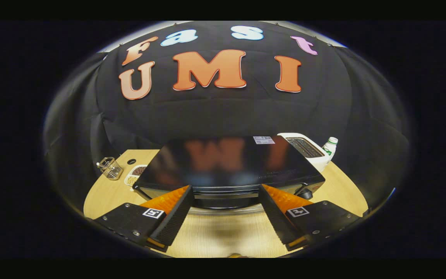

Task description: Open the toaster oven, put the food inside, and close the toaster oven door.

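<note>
Two fingers of the gripper (pixel 226 193) stand wide apart, so the jaws are released and grasp nothing; bare wooden tabletop (pixel 223 232) shows between them. Just ahead of the fingertips stands the toaster oven (pixel 229 164), a black box with a glossy top. Its front edge and a horizontal bar, apparently the door handle (pixel 226 196), lie between the two tips, close to them, though whether either finger touches it cannot be told. The door appears closed. Beside the oven's one side, on the tabletop, rest a small wire basket (pixel 110 168) and a shallow tray (pixel 136 174) holding dark and pale food. Beyond the oven's other side stand a white slot toaster (pixel 308 149) and a white bottle (pixel 330 147) with a green label, near each other.
</note>
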{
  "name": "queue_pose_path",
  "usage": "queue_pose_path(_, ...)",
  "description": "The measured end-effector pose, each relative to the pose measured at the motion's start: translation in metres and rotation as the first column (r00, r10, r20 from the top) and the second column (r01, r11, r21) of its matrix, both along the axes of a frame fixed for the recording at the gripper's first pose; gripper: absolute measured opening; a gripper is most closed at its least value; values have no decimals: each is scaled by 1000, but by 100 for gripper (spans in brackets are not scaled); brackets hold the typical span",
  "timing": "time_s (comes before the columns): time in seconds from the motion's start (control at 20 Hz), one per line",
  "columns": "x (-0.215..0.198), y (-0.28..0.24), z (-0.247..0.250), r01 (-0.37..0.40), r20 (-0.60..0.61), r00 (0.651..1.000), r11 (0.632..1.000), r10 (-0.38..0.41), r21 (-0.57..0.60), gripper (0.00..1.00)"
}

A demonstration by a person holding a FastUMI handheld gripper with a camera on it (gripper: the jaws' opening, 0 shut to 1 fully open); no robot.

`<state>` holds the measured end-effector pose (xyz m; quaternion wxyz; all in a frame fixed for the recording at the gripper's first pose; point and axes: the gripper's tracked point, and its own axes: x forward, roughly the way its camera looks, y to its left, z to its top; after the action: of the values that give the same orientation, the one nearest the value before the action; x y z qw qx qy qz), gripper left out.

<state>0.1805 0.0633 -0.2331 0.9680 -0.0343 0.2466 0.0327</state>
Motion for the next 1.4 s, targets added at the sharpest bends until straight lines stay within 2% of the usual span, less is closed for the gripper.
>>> queue_pose_path(0.4,-9,-1,-4,13,-10,1000,1000,-13,-4,100)
queue_pose_path(0.75,-64,-12,-19,10,-27,1000,1000,-10,-2,100)
queue_pose_path(1.0,-103,-22,-50,28,-75,997,999,-29,-16,100)
queue_pose_path(1.25,-127,-32,-77,88,-133,988,990,-73,111,100)
queue_pose_path(1.4,-136,-31,-90,77,-145,988,991,-61,110,100)
